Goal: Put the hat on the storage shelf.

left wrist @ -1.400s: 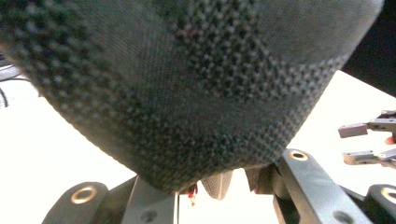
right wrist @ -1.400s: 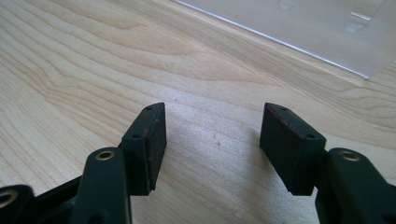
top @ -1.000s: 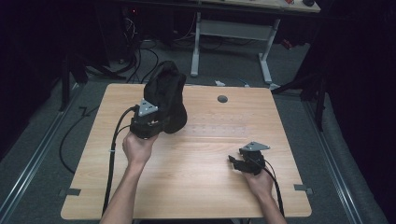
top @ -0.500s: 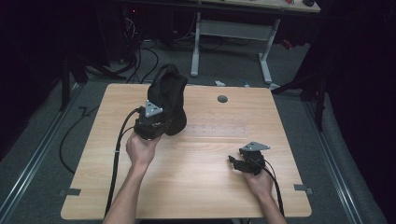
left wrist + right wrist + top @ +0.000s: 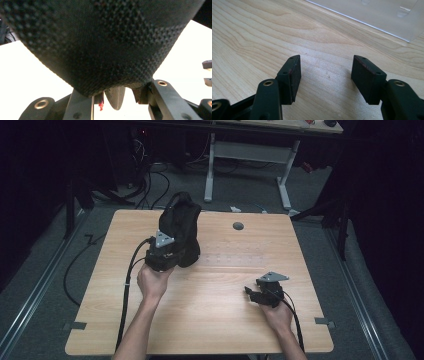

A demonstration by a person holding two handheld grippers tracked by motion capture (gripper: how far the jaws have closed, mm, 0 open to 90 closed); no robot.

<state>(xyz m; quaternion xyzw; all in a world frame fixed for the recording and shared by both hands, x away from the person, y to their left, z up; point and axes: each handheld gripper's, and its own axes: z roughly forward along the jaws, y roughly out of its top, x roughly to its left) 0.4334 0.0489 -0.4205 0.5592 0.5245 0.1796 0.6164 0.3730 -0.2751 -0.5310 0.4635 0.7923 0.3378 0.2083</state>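
Black woven fabric, a bulky soft bag (image 5: pixel 181 232), stands upright on the left rear of the pale wooden table (image 5: pixel 215 320), and the left gripper (image 5: pixel 162 256) is at its near base. Its jaws have just been opening a little, yet the left gripper view has cloth (image 5: pixel 100 45) bunched between them, so the bag seems set down but not fully let go. To the right, the right gripper (image 5: pixel 257 292) rests with jaws wide apart over bare wood, holding nothing.
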